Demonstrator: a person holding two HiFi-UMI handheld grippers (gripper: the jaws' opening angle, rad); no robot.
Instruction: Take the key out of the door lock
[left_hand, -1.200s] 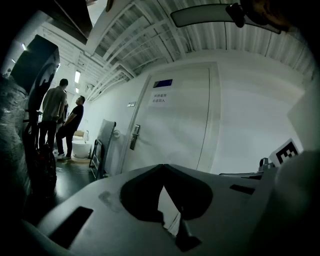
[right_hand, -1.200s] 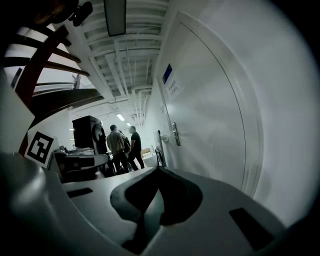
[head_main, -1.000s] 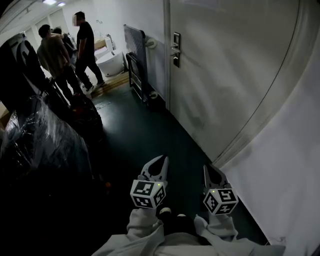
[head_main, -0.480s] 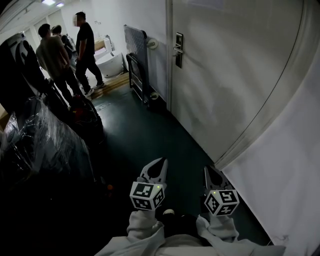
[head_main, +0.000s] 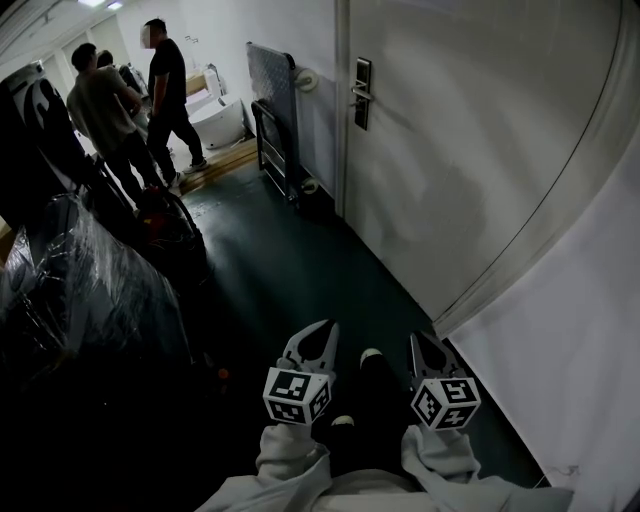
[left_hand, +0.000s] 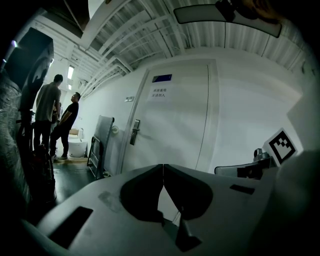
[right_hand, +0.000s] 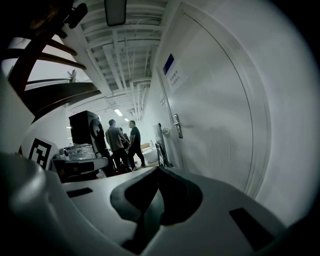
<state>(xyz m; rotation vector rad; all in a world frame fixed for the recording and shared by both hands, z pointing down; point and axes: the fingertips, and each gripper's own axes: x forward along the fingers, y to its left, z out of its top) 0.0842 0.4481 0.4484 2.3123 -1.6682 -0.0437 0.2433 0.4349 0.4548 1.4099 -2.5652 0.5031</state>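
People (head_main: 120, 100): a group stands far left at the end of the corridor, seen in all views.
Wrapped load (head_main: 90, 290): under shiny plastic at the left, clear only in the head view.
Folded trolley (head_main: 272, 110): leans on the wall, just left of the door (head_main: 480, 150).
Left gripper (head_main: 323, 328): jaws pressed together with nothing between them, low above the dark floor (head_main: 290, 270).
Door lock (head_main: 362, 92): a plate with a handle at the door's left edge, well apart from both grippers. The key is too small to make out.
Right gripper (head_main: 416, 340): jaws closed and empty, as its own view shows.
Blue sign (left_hand: 161, 78): high on the door, visible only in the gripper views.
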